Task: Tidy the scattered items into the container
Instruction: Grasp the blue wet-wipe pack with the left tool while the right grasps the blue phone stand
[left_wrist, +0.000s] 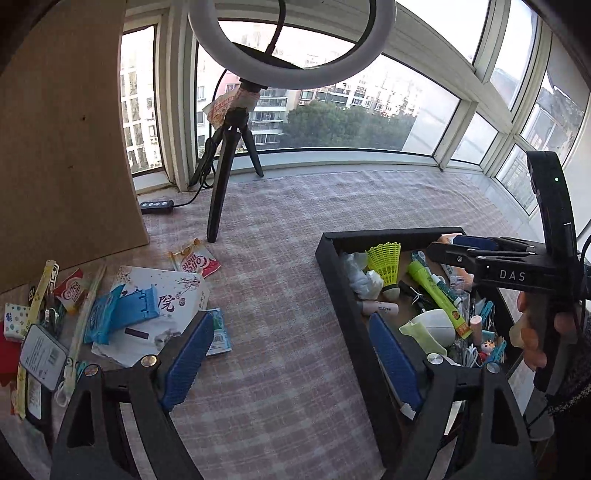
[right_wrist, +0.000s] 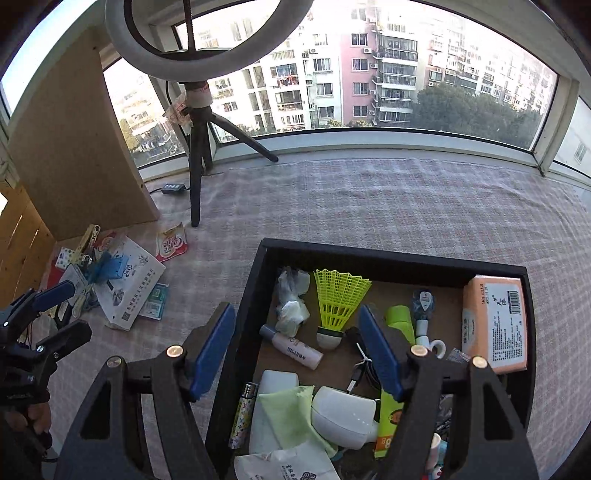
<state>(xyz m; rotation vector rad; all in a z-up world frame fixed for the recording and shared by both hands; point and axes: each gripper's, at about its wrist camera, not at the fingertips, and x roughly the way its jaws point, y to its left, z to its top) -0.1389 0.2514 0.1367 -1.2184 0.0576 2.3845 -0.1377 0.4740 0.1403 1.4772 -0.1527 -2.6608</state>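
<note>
— Hovering wide open and empty: left gripper (left_wrist: 291, 363) between pile and black container (left_wrist: 334, 275), right gripper (right_wrist: 297, 350) over its near wall.

— Lying leftward, the white booklet (left_wrist: 173, 295): light, floppy, probably slippery; pinching a free edge.

— Crowding it: blue stand (left_wrist: 138, 302) on top, coffee sachet (left_wrist: 195, 260) beside, tripod (left_wrist: 223, 166) beyond.

"DAS" stands in white letters on the black body of the right hand-held gripper (left_wrist: 476, 254). The red-and-white sachet (left_wrist: 195, 261) reads "Coffee mate". The white booklet (left_wrist: 166, 306) bears the character "院". Other print is too small to read.
</note>
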